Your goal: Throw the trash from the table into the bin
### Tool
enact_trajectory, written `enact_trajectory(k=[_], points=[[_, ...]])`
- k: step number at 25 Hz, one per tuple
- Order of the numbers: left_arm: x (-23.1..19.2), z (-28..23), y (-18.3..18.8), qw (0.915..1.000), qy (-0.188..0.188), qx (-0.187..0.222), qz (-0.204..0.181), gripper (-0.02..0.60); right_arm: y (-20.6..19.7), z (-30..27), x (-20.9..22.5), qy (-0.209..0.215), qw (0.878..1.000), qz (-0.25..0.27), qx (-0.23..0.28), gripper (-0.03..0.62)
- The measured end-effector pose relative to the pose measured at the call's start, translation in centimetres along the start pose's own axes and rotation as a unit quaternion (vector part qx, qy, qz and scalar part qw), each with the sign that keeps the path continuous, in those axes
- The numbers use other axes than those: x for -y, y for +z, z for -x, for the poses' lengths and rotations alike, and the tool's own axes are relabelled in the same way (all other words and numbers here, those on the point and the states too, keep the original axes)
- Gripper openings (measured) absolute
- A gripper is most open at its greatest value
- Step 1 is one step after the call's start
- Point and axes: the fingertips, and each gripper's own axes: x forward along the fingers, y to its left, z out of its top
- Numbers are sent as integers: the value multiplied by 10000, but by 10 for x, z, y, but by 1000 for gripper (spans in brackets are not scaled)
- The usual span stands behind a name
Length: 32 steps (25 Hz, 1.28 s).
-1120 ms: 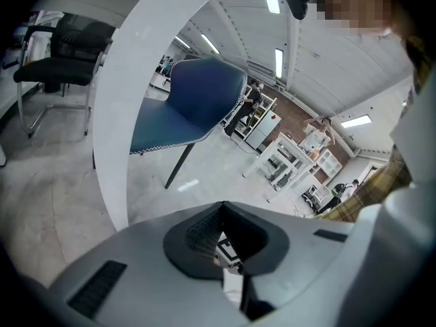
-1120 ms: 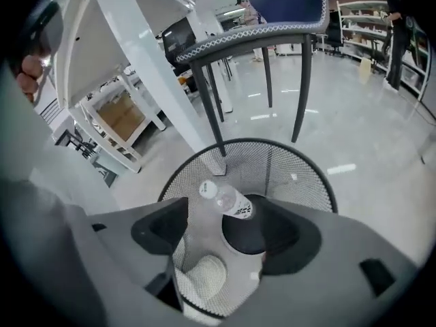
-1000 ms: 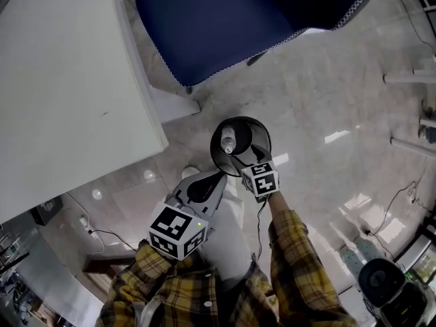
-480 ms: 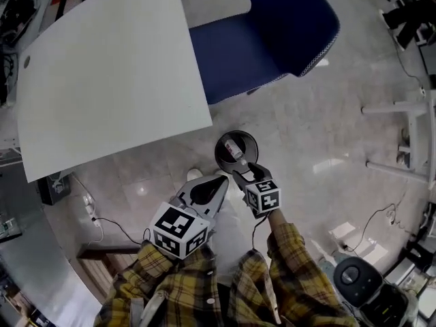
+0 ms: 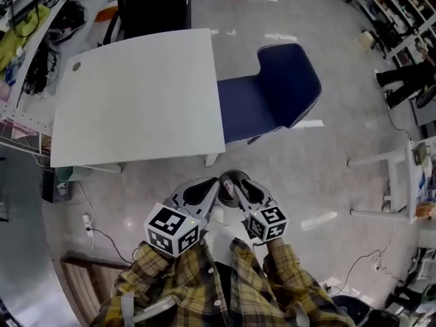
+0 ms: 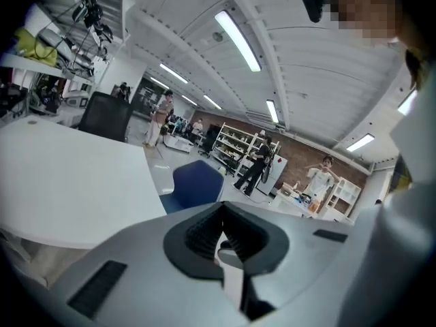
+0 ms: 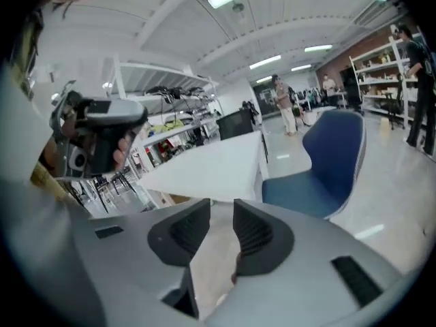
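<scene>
Two tools side by side, near a white flat counter (image 5: pixel 136 94).
The left tool (image 6: pixel 221 208) is closed and empty. The right tool (image 7: pixel 222 207) has just been closing, with a small empty gap.

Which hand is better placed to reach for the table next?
Left, probably. The left gripper hangs on the table's side, though its jaws are shut and would need opening first.

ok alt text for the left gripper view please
Left tongs, jaws together and holding nothing, fill the foreground. Beyond them stand a white table and a blue chair, with people standing among shelves farther back.
</scene>
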Motion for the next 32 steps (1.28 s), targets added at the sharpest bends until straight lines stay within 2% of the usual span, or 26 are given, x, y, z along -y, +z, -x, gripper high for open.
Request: enact_trajectory(k=[5,8,10,14,19,23,32], points=[[6,33,39,9976,243,591,-283,8,103,24,-69,657,9912,467,1053,52],[11,51,54,9946,365,887,-406,8,144,36,-101,934,9805,779,1545,21],[14,62,63,9919,483,1048,-538,9,162,39,-118,1106,9750,1019,1634,9],[22,76,71,9875,692,1207,-739,9,180,47,-145,1250,9687,1337,1678,0],[18,80,74,9856,823,1310,-689,8,192,45,-148,1318,9666,1314,1764,-2],[18,76,74,9856,854,1298,-675,8,190,45,-151,1488,9659,1366,1619,-2],[18,74,74,9871,792,1222,-665,8,192,47,-150,1588,9671,1334,1472,-2]])
